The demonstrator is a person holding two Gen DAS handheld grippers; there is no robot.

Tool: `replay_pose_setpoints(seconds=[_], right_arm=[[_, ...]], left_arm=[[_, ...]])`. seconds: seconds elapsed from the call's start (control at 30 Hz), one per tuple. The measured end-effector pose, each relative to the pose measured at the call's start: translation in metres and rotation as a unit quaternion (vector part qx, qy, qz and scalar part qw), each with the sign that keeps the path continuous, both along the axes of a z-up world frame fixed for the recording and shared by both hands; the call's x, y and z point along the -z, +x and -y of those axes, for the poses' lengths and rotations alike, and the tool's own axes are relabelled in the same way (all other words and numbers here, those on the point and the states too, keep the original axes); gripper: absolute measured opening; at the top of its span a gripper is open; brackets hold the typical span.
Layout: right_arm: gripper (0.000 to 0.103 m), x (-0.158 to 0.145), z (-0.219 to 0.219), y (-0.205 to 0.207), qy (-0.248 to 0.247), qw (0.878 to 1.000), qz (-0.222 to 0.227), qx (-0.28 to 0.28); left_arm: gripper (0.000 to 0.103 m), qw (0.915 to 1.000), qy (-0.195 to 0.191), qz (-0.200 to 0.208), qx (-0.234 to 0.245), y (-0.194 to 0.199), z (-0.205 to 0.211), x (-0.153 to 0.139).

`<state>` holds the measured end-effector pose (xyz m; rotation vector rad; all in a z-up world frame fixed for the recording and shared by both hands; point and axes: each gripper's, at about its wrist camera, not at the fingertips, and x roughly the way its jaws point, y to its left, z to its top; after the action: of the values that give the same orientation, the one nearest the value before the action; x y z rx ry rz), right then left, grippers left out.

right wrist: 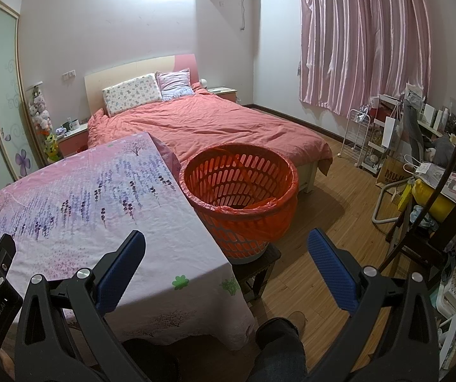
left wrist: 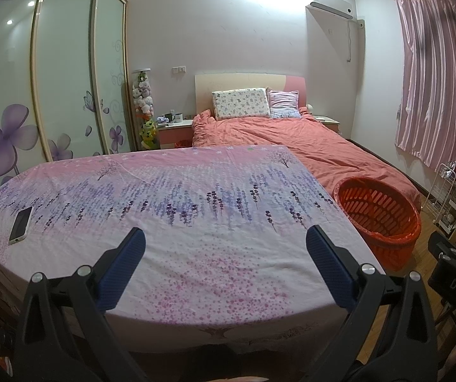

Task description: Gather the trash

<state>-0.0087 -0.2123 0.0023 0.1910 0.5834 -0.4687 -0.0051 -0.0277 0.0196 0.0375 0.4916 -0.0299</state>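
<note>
Hovering wide open and empty over the floral-cloth table (left wrist: 196,207): left gripper (left wrist: 226,264). Right gripper (right wrist: 226,265) likewise spread, holding nothing. Red slatted trash basket (right wrist: 240,184), lined with a red bag, sits on a stool just right of the table. Phone (left wrist: 21,224) lies far left.
</note>
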Motion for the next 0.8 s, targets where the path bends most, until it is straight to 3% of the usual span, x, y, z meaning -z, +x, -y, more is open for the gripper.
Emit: replay_pose_setpoints(seconds=[0.8], right_arm=[[0.101,-0.0004,0.0012,0.0005,0.0,1.0,-0.001,0.0]], left_arm=[[0.099,1.0,0.001,-0.004,0.001,-0.0001,-0.0003,0.0053]])
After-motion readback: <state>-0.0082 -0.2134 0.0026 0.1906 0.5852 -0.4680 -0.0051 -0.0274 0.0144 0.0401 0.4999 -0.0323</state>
